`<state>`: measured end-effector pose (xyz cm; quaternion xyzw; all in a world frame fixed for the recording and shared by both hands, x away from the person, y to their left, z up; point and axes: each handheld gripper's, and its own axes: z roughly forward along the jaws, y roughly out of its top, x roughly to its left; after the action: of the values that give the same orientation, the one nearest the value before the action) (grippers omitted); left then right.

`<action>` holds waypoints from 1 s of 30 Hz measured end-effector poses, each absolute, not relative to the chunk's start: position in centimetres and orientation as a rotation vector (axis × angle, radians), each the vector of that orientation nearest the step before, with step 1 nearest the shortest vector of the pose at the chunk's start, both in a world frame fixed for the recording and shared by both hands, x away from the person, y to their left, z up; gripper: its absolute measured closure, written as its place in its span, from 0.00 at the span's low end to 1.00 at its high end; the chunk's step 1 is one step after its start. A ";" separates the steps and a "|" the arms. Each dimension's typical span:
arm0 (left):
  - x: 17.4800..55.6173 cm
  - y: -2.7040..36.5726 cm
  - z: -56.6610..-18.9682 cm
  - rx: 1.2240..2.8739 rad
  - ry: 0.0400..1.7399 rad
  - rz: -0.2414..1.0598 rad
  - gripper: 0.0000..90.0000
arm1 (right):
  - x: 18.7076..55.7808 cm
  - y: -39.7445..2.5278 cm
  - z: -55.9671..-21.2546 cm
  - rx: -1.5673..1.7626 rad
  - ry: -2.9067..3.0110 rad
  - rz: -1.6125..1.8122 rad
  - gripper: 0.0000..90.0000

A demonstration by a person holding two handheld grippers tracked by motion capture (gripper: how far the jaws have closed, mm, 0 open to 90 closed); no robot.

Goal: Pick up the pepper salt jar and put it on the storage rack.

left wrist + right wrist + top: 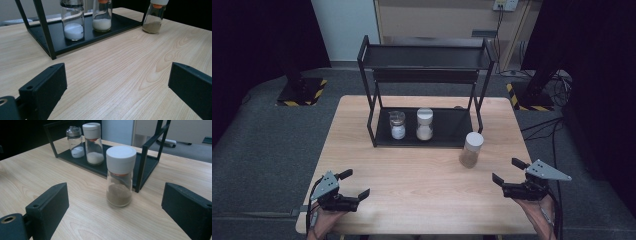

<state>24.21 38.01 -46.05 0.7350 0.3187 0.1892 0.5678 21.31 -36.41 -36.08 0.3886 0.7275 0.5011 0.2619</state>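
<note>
A: Starting at the left. Left gripper [354,183] near the table's front left corner, held in a hand [323,220] coming up from the bottom edge. Jaws spread wide, nothing between them, only bare wood grain of the table [412,170] in the gap.

B: Confirmed from the left gripper view: two black jaws well apart, light wooden tabletop between.

A: Moving right. Black two-tier metal rack [371,107] at the back middle of the table. On its bottom shelf, left jar first: clear glass jar with a metal shaker lid [397,125], white powder at the bottom.

B: Just beside it, to its right?

A: Glass jar with a white cap [424,124], pale grains inside, upright. Close to the first, whether touching hard to tell. Rest of the shelf to the right bare.

B: And outside the rack?

A: Brown-spice jar [472,149], white screw cap, orange ring under the cap, standing upright on the table just off the rack's front right leg. Brownish powder filling roughly the lower third.

B: Farthest right?

A: Right gripper [505,171] near the front right edge, grey plate on top, hand [542,215] beneath. Jaws wide apart, empty. In the right gripper view, brown-spice jar centred between the two jaws but farther off, not touched.
</note>
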 end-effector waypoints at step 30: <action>24.2 38.0 -46.0 1.730 0.749 0.446 0.01 | 26.8 -33.8 -35.8 1.033 2.028 1.341 0.09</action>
<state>24.20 37.97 -46.03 0.7358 0.3187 0.1897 0.5665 26.80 -33.82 -35.77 0.3788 0.7439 0.4920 0.2472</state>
